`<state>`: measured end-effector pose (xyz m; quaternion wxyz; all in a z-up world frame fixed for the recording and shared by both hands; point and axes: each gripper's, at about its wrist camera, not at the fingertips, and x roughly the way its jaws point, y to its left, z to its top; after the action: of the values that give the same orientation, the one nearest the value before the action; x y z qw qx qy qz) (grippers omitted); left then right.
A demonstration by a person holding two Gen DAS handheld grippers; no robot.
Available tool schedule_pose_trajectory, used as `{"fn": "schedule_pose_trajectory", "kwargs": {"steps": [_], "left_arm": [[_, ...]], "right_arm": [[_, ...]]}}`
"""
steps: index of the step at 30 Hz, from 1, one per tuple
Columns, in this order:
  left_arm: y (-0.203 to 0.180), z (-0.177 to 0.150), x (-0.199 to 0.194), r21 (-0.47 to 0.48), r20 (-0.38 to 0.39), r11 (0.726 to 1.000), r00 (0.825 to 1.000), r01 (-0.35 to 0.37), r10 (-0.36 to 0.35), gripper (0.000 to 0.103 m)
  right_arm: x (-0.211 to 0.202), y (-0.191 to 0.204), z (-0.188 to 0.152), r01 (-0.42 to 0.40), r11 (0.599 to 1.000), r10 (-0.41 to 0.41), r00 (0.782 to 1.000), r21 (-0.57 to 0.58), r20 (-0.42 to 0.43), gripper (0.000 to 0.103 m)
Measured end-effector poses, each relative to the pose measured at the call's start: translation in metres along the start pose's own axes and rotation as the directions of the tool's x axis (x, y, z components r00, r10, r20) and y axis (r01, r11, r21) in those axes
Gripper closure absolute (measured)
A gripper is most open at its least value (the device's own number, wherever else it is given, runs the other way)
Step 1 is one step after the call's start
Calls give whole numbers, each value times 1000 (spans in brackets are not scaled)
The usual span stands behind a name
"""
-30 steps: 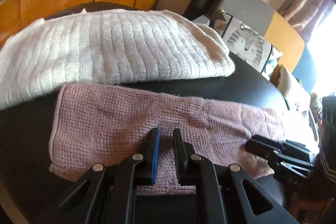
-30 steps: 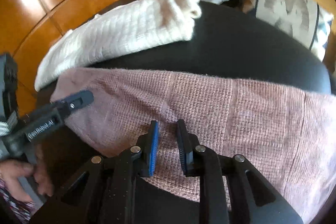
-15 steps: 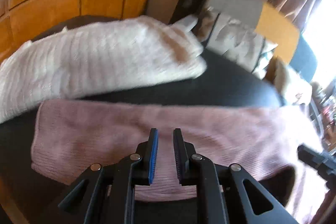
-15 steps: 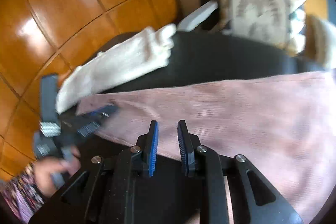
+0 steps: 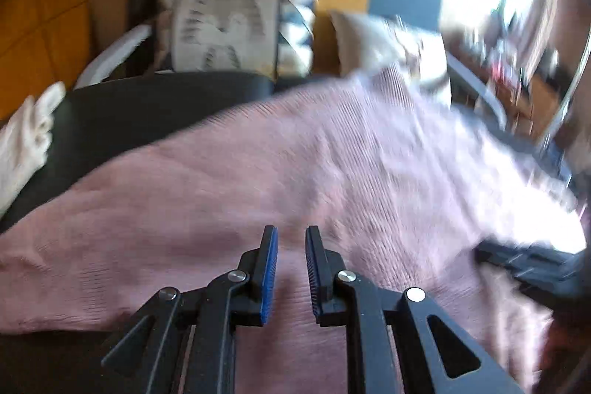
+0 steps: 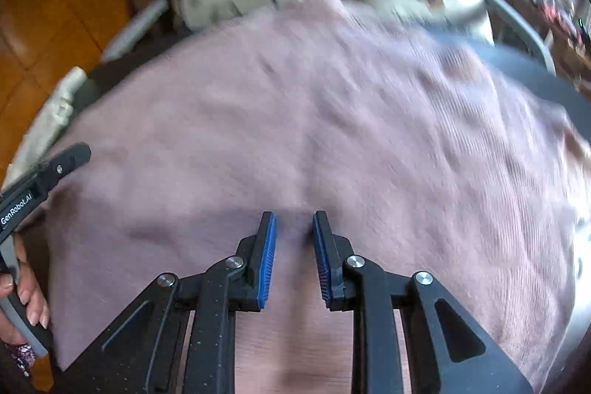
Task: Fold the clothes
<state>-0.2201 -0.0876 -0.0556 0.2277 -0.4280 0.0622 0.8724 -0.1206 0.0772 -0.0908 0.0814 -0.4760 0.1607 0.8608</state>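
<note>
Pink knitted cloth [image 5: 295, 172] lies spread across the dark round table [image 5: 140, 113], a long strip that now fills most of both wrist views. A second ago I looked squarely at its near edge with the folded white knit [image 5: 22, 143] behind it; now both views have swung along its length and the white piece sits at the far left. My left claw [image 5: 290, 268] and right claw [image 6: 293, 257] hang over the pink cloth, jaws a narrow gap apart, nothing pinched; whether the tips touch the fabric I cannot tell. I judge I am repositioning toward one end for the next fold. Cushions [image 5: 221, 36] on a chair stand beyond the table.
</note>
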Motion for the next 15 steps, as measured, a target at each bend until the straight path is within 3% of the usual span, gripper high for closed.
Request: {"fn": "schedule_pose_trajectory", "kwargs": {"steps": [3, 5, 9, 11, 15], "left_arm": [[-21, -11, 14, 84, 23, 993, 996, -84, 83, 87], [-18, -13, 15, 67, 26, 995, 997, -68, 66, 86], [-9, -14, 16, 26, 38, 999, 999, -25, 24, 86], [-12, -12, 20, 42, 43, 998, 998, -51, 50, 86], [-25, -11, 27, 91, 57, 988, 991, -127, 122, 86]], "right_arm": [[-20, -33, -3, -42, 998, 40, 998, 38, 52, 80], [-35, -65, -1, -23, 996, 15, 995, 83, 96, 80], [-43, -164, 22, 169, 965, -191, 976, 199, 102, 80], [-43, -207, 31, 232, 942, -261, 961, 243, 94, 80], [-40, -297, 24, 333, 863, -352, 936, 380, -19, 80]]}}
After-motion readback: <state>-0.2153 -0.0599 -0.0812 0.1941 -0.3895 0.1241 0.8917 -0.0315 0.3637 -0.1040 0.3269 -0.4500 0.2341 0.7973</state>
